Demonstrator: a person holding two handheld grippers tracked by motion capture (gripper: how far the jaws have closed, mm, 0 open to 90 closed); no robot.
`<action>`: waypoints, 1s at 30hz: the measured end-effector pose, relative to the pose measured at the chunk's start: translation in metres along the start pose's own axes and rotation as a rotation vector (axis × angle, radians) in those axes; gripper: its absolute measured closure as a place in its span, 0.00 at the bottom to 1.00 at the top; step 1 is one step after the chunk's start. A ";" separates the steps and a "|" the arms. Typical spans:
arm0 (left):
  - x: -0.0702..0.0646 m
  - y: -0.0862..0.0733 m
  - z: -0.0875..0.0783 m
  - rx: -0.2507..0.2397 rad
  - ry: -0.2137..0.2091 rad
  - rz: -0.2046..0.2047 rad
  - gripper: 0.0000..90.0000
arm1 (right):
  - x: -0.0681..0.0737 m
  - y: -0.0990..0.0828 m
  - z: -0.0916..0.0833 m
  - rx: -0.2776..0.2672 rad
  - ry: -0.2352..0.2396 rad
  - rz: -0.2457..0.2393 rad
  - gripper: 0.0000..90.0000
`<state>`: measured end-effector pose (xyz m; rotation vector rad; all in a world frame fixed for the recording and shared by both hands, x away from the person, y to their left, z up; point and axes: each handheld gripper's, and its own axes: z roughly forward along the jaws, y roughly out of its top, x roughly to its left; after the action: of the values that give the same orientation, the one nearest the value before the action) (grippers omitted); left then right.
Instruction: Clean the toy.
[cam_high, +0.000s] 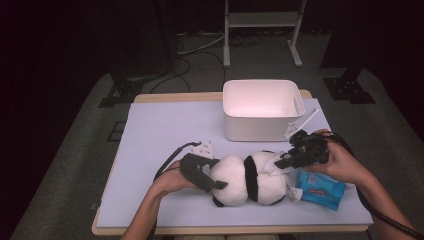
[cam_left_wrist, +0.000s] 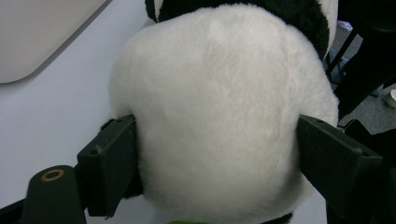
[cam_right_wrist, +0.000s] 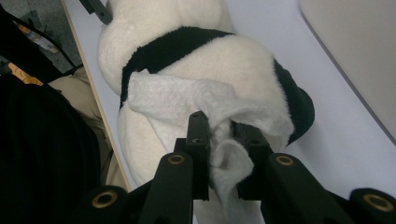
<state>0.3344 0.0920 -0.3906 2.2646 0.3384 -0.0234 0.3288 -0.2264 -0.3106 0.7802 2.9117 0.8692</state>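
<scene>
white wipe (cam_right_wrist: 187, 100) pinched in right hand-held gripper (cam_right_wrist: 218, 135), draped on panda (cam_right_wrist: 224, 60).

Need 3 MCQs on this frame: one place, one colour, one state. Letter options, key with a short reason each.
1. Where does the blue wipes pack lie?
A. inside the tub
B. on the table beside the panda toy, under the right hand
C. at the table's far left corner

2. What colour is the tub?
A. white
B. red
C. green

3. What is the right gripper doing?
A. hanging open over the tub
B. pinching a white wipe against the panda
C. gripping the pack

Key: 1 B, the high view shows the pack next to the toy; 2 A, its walls and rim are white; 3 B, the right gripper view shows the wipe bunched between the jaws.
</scene>
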 end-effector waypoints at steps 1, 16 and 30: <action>0.000 0.000 0.000 0.002 0.001 -0.001 0.18 | 0.000 0.002 0.000 0.000 -0.001 -0.006 0.86; -0.003 0.002 0.000 0.011 0.015 0.010 0.19 | 0.005 0.038 0.023 0.024 0.025 -0.064 0.86; -0.003 0.001 0.000 0.007 0.014 0.009 0.19 | 0.017 0.074 0.054 0.078 0.043 -0.139 0.86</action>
<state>0.3322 0.0906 -0.3892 2.2744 0.3358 -0.0040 0.3561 -0.1373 -0.3163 0.5606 3.0103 0.7740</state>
